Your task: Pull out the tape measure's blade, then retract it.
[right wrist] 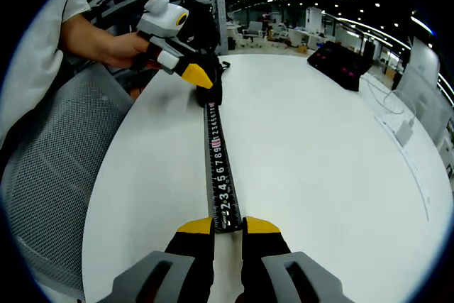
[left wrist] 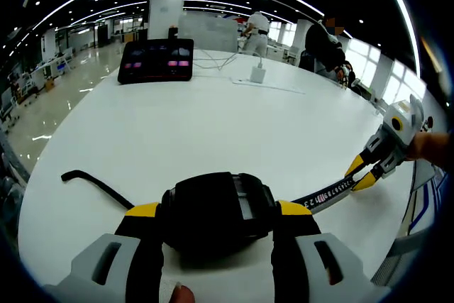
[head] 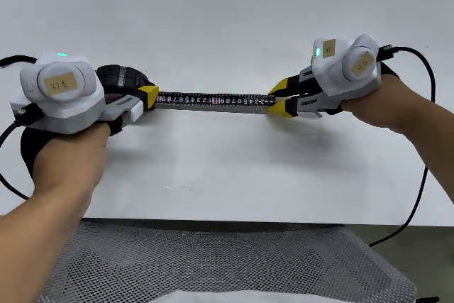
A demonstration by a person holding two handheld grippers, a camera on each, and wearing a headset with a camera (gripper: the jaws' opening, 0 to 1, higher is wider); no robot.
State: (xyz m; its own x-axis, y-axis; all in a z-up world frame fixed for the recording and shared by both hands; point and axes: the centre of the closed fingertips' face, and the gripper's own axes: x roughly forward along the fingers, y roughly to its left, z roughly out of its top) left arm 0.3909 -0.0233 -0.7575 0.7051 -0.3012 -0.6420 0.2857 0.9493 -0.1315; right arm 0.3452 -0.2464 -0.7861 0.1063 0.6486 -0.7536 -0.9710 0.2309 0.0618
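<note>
The left gripper point(head: 135, 94) is closed around the black tape measure case point(head: 120, 77). The right gripper point(head: 278, 98) pinches the end of the blade point(head: 213, 98), which stretches straight between them, low over the white table point(head: 227, 19). The main risk, I think, is that the thin blade end slips from the right jaws and whips back into the case. A twist of either gripper can buckle the blade. The table is bare ahead, but its near edge and the mesh chair point(head: 213, 260) lie close to the hands.
</note>
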